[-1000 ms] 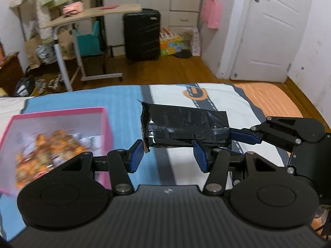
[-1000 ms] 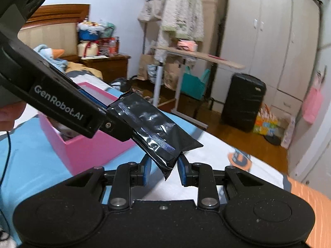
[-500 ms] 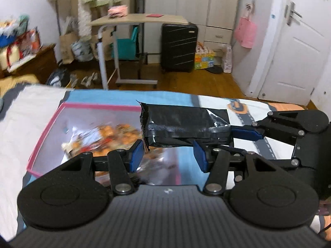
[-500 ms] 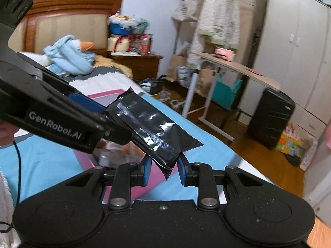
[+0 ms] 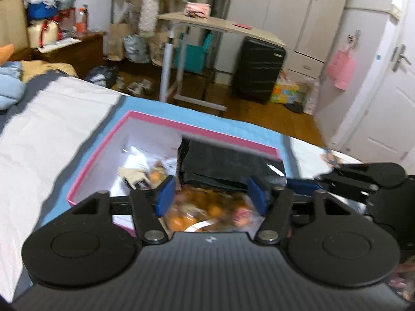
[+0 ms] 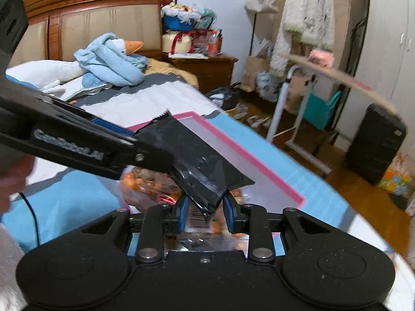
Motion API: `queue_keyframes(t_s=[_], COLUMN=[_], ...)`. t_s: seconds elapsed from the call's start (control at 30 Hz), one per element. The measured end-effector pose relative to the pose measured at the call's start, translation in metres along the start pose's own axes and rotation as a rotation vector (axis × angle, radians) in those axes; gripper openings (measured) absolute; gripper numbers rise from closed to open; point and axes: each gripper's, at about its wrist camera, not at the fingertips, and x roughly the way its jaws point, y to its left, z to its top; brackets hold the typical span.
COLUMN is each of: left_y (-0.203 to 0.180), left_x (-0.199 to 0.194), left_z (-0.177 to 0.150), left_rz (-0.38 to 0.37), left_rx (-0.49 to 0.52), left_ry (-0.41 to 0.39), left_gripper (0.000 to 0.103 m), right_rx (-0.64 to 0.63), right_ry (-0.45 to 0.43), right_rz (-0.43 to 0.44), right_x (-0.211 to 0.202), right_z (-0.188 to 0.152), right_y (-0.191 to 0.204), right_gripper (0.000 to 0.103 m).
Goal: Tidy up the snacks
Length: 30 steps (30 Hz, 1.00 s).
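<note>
Left gripper point(image 5: 211, 197): my jaws have just been opening and now stand about half apart. The blue pads are clear on both sides and press on nothing. The near edge of the black packet point(image 5: 228, 163) lies at my fingertips, level with the pad tops; I cannot tell whether it reaches between them. In the right wrist view one left finger lies across the packet's upper, serrated end.

Right gripper point(image 6: 206, 213): jaws nearly closed, pinching the packet's lower corner between the pads. This is the only grip on the packet.

Packet: glossy black foil, flat, creased, tilted, its serrated end higher and to the left in the right wrist view. It hangs in the air over the open pink box point(image 5: 153, 119), above its far right part, not resting on the contents.

Box: pink rim and outer walls, white inside, standing on the bed point(image 5: 52, 142), on the blue part of the cover.

Contents: a clear bag of orange snacks point(image 5: 207, 207) directly below my left pads, and some pale wrappers further left. Details are blurred.

Both views are smeared by motion, most at the box rim and the floor beyond.
</note>
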Motion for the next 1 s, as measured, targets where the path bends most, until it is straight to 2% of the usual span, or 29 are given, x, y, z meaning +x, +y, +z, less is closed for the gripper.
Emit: queue_keyframes(t_s=[0.03, 0.1, 0.2, 0.43, 0.6, 0.7, 0.83, 0.97, 1.0], left_y=[0.005, 0.014, 0.02, 0.003, -0.015, -0.029, -0.053, -0.071, -0.075], left_x=[0.006, 0.017, 0.021, 0.002, -0.022, -0.043, -0.076, -0.098, -0.101], left_z=[-0.002, -0.003, -0.005, -0.004, -0.007, -0.005, -0.006, -0.012, -0.013], left_rz=[0.013, 0.01, 0.0, -0.024, 0.021, 0.041, 0.045, 0.024, 0.027], left_rx=[-0.012, -0.042, -0.059, -0.013, 0.007, 0.029, 0.085, 0.106, 0.109], left_ry=[-0.004, 0.034, 0.049, 0.01, 0.027, 0.022, -0.029, -0.043, -0.041], left_gripper=[0.069, 0.069, 0.069, 0.069, 0.069, 0.071, 0.081, 0.089, 0.09], right_rx=[0.005, 0.02, 0.104, 0.175, 0.196, 0.214, 0.242, 0.261, 0.274], right_ry=[0.003, -0.043, -0.077, -0.089, -0.109, -0.1, -0.106, -0.101, -0.098], right_rz=[0.004, -0.003, 0.024, 0.018, 0.004, -0.044, -0.101, -0.17, -0.186], right_x=[0.005, 0.005, -0.002, -0.022, -0.05, -0.074, -0.111, -0.143, -0.151], right_z=[-0.002, -0.011, -0.024, -0.041, -0.044, -0.044, -0.05, -0.056, -0.059], right_y=[-0.001, -0.003, -0.01, -0.014, -0.013, -0.013, -0.014, -0.014, -0.015], right_gripper=[0.035, 0.036, 0.036, 0.041, 0.047, 0.05, 0.056, 0.07, 0.07])
